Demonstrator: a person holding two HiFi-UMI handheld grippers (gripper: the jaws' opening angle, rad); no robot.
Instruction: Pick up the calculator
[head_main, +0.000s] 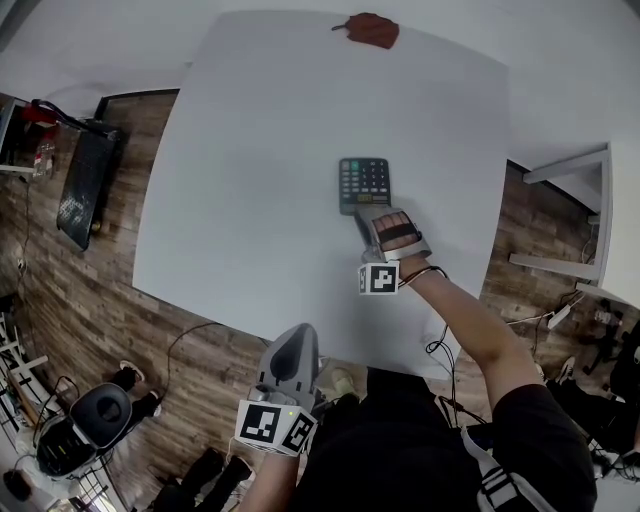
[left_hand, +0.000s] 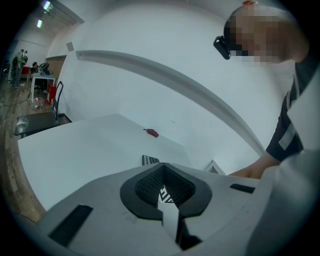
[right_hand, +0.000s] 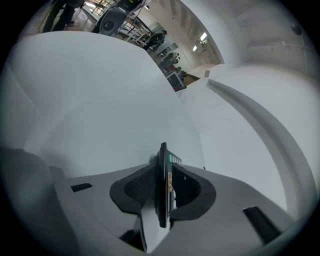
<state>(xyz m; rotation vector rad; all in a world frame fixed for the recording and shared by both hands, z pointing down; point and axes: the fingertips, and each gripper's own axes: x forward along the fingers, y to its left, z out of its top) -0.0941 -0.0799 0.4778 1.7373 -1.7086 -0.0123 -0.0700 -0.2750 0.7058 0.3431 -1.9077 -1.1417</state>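
Surface: one white table (head_main: 250, 180) on a wood-plank floor (head_main: 60, 290), with white walls behind.
Count: one calculator (head_main: 364, 185); one small red object (head_main: 372, 30); two grippers, each with one marker cube (head_main: 378, 278).
Calculator, position: flat on the table, right of centre, well apart from the red object at the far edge. Its near end sits between the jaws of the right gripper (head_main: 376, 214).
Calculator, appearance: dark rectangular body with rows of keys on the top face; thin when seen edge-on.
Right gripper, state: jaws spread, with the calculator edge-on between them. One pad is close against its back; the other stands clear of the keys.
Left gripper (head_main: 298, 335), state: jaws apart, nothing between them; held at the table's near edge.
Head view only: the whole table outline, both grippers together, and the person's right forearm (head_main: 470, 320).
Right gripper view only: the calculator's thin side profile and a green patch near its far end.
Left gripper view only: a corner of the calculator above the gripper body, the red object beyond it, and the right gripper's marker cube through the jaw gap.
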